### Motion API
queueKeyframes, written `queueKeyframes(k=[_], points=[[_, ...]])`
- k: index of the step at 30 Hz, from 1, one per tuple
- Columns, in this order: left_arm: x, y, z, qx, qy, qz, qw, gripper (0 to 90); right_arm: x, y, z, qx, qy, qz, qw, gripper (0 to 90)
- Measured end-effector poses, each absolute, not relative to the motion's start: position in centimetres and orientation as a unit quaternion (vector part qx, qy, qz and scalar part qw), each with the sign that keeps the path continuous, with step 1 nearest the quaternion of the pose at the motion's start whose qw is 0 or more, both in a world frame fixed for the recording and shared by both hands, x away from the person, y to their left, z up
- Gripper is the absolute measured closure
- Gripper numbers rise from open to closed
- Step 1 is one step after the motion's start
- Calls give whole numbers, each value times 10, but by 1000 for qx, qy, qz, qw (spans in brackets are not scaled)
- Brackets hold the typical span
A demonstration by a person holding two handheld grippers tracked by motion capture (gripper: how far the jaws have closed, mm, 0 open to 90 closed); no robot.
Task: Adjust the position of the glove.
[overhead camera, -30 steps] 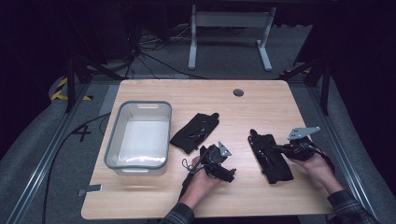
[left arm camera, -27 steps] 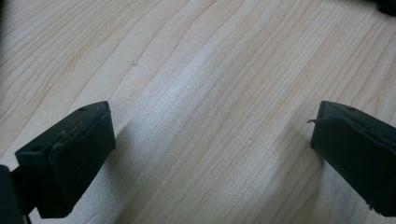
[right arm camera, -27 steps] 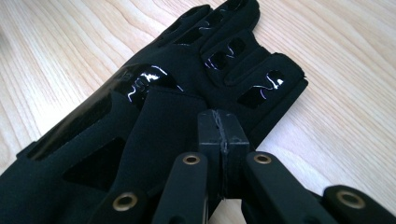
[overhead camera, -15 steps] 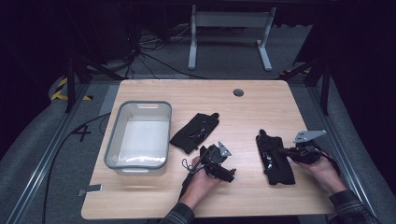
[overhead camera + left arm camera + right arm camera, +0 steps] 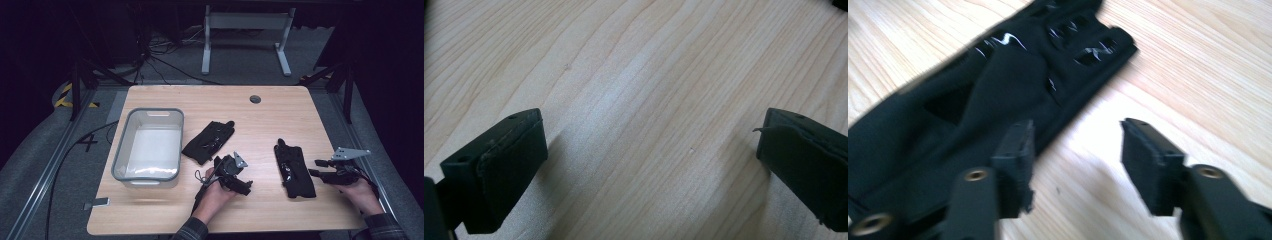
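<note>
Black glove let go, right fingers apart beside it

Black glove (image 5: 295, 171) lying flat on the pale wood surface (image 5: 280, 110), toward the right side, long way pointing away from the person. Shiny marks on its cloth, seen close up in the right gripper view (image 5: 973, 95). Right gripper (image 5: 316, 167) just to the right of that glove, held in the right hand (image 5: 361, 192). Fingers (image 5: 1015, 160) apart, having just been opening, with bare wood between them and nothing held. One finger over the glove's edge in the right gripper view; touching or not, cannot tell.

Second black glove (image 5: 209, 141) nearer the middle of the surface, well apart from the first, lying at a slant. Left gripper (image 5: 244, 186) just in front of it, held low in the left hand (image 5: 216, 192). Fingers (image 5: 499, 167) wide apart, only wood grain between them in the left gripper view.

Clear grey bin (image 5: 149, 146) on the left part of the surface, beside the second glove. Small round hole (image 5: 255, 99) near the far edge. Dark floor with cables (image 5: 165, 60) and a grey metal stand (image 5: 245, 35) behind.
</note>
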State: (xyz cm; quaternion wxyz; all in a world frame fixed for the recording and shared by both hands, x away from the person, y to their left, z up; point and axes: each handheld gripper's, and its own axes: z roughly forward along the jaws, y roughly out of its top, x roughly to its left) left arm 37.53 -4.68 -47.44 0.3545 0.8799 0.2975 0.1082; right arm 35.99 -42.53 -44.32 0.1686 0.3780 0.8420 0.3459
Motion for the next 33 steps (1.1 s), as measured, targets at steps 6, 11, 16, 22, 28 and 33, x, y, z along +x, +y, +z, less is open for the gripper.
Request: queueKeyframes(k=[6, 11, 16, 22, 28, 33], points=[[376, -46, -475, 882, 292, 107, 355, 1, 356, -437, -458, 412, 827, 336, 183, 174], [376, -46, -474, 882, 291, 106, 354, 1, 358, -441, -464, 421, 817, 343, 192, 142], [376, -45, -473, 884, 289, 103, 351, 20, 358, -441, -466, 419, 815, 349, 194, 129], [379, -39, -462, 884, 298, 100, 346, 149, 358, -441, -466, 419, 815, 349, 194, 129], [385, -27, -447, 879, 306, 103, 352, 323, 359, -441, -466, 418, 816, 349, 194, 124], [396, -18, -440, 872, 324, 112, 350, 486, 359, -441, -466, 418, 816, 348, 194, 123]])
